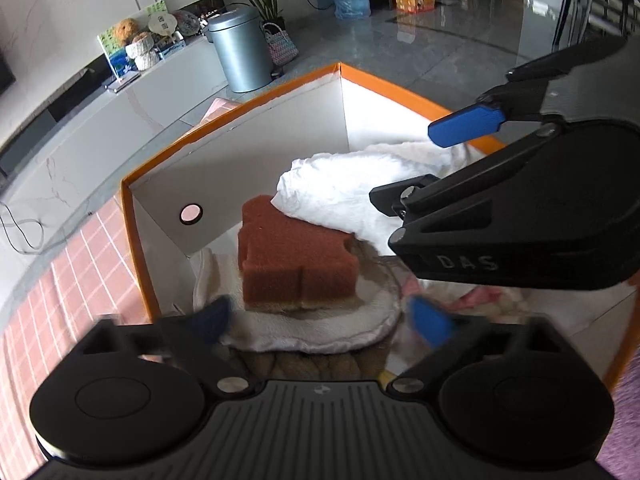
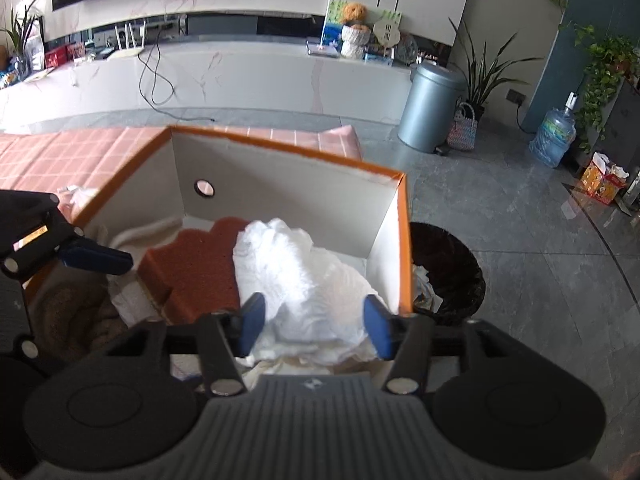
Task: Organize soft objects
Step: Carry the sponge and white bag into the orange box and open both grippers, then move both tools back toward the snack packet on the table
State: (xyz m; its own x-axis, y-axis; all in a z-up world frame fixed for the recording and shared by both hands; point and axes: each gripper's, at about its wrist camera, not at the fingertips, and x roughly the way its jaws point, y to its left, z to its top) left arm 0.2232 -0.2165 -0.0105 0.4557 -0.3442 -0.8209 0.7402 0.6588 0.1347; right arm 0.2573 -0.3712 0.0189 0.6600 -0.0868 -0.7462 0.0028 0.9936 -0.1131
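Left wrist view: orange-rimmed box (image 1: 240, 110) fills the frame, with a brown sponge (image 1: 296, 260) resting on a white pad (image 1: 320, 332) inside.
Left gripper (image 1: 324, 316): jaws wide, nothing between the pads — the sponge sits just ahead of them, untouched.
Right gripper (image 2: 316, 328): jaws part-way apart, straddling a crumpled white cloth (image 2: 304, 280); the pads do not look pressed into it, so I judge it released.
Task things: sponge and cloth both lie inside the box, the cloth overlapping the sponge's far corner.
Key relation: the sponge lies straight ahead of the left jaws, its long side running across their gap; the left hand is the nearer one to it, the right nearer the cloth.
Only in right wrist view: a black waste bin (image 2: 452, 276) on the floor just beyond the box wall, and the pink checked worktop (image 2: 80, 156) behind.
Only in left wrist view: the white pad under the sponge — and something pinkish (image 1: 480, 296) beneath the right gripper, unclear.
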